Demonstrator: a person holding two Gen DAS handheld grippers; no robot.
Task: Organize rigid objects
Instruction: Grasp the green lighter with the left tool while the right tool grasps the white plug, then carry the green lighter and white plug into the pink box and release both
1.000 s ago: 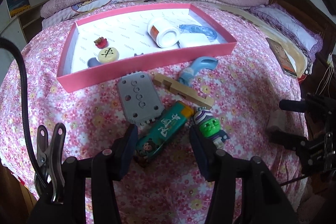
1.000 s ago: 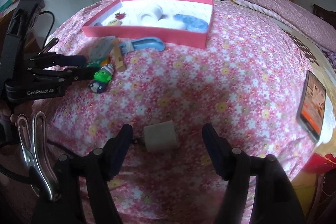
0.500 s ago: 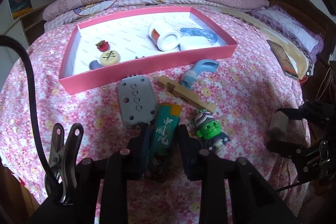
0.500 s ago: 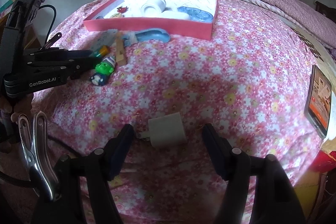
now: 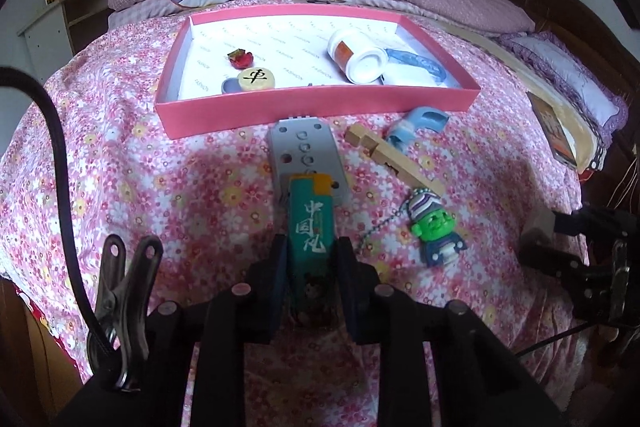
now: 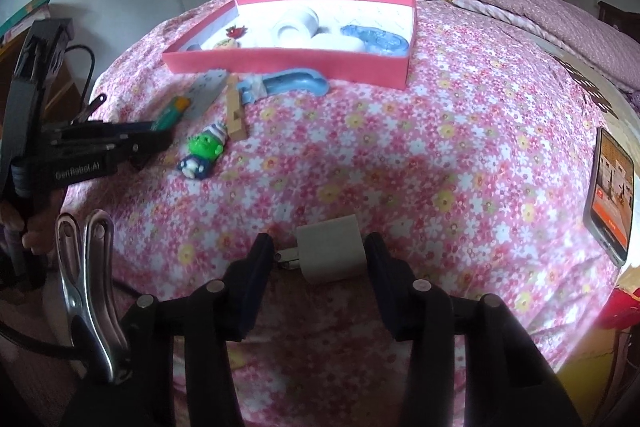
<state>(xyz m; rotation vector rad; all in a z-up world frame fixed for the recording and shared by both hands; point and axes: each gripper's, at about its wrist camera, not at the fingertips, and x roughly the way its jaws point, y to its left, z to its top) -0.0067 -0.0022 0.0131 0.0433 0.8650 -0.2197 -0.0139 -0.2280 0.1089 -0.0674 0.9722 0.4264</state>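
My left gripper (image 5: pixel 310 247) has its pads pressed on the sides of a green lighter (image 5: pixel 310 223), and its jaws are still closing. The lighter's orange tip overlaps a grey perforated plate (image 5: pixel 304 151). In the right wrist view my right gripper (image 6: pixel 318 247) straddles a white charger plug (image 6: pixel 330 251) on the bedspread. Its jaws are closing, with a gap left at the prong side. A pink box (image 5: pixel 320 103) farther up the bed holds a white bottle (image 5: pixel 358 55), a round chess piece (image 5: pixel 256 79) and small bits.
Between the lighter and the box lie a wooden piece (image 5: pixel 394 163), a blue handle (image 5: pixel 420 121) and a green-faced figure keychain (image 5: pixel 436 235). A phone (image 6: pixel 610 195) lies at the bed's right edge. A folded quilt lies behind the box.
The left jaws came in from wide apart onto the lighter, which turned to line up with the fingers. The right jaws narrowed around the charger plug.
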